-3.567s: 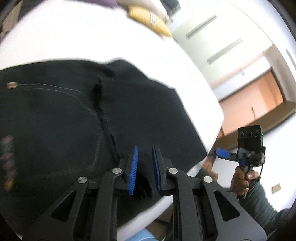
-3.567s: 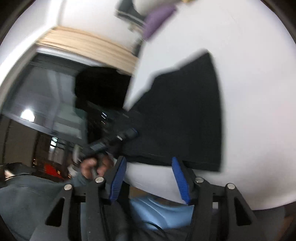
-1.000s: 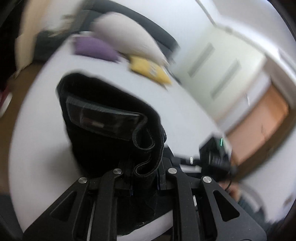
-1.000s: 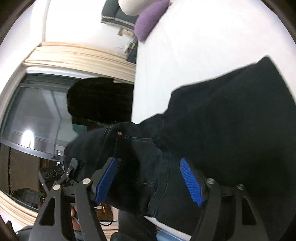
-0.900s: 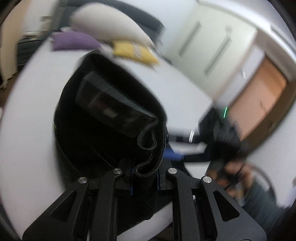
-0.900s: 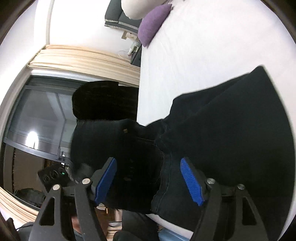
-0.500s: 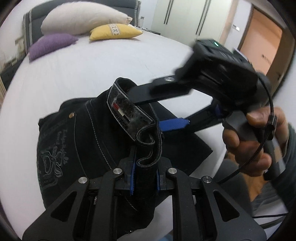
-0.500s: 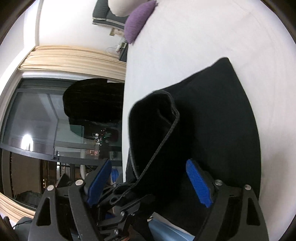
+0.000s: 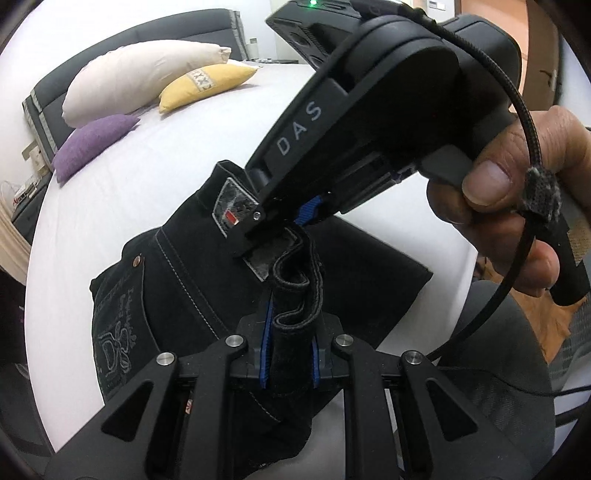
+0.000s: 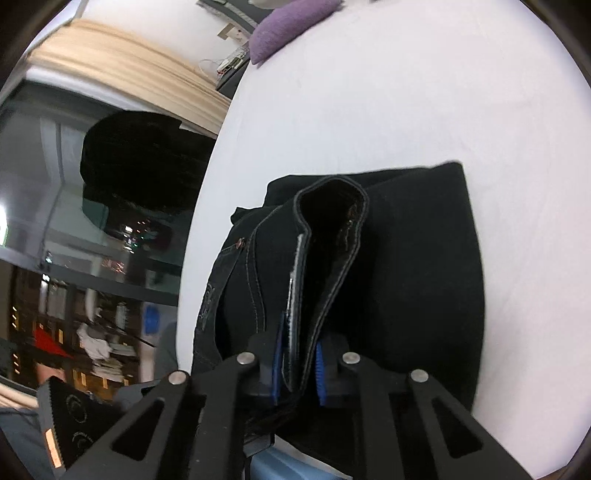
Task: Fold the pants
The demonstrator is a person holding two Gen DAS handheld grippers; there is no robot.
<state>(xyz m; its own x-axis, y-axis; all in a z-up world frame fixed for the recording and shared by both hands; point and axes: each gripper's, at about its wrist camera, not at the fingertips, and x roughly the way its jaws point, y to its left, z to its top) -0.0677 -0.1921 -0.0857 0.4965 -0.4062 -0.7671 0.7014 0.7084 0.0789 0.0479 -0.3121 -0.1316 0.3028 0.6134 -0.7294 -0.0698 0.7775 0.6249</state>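
Note:
Black denim pants (image 9: 177, 284) lie folded on the white bed (image 9: 155, 173), their waistband lifted above the rest. My left gripper (image 9: 290, 354) is shut on a bunched fold of the waistband. My right gripper (image 9: 291, 221) reaches in from the upper right, held by a hand, and clamps the waistband by its leather patch (image 9: 231, 212). In the right wrist view the right gripper (image 10: 299, 365) is shut on the waistband edge, with the pants (image 10: 417, 280) spread on the bed (image 10: 388, 92) beyond.
A cream pillow (image 9: 140, 77), a yellow pillow (image 9: 207, 85) and a purple pillow (image 9: 92, 144) lie at the bed's head by the grey headboard (image 9: 40, 107). The purple pillow shows in the right wrist view (image 10: 288, 26). A dark window (image 10: 92, 206) is left of the bed.
The right gripper has closed from wide open onto the waistband next to my left gripper. The left gripper has kept its hold on the raised waistband.

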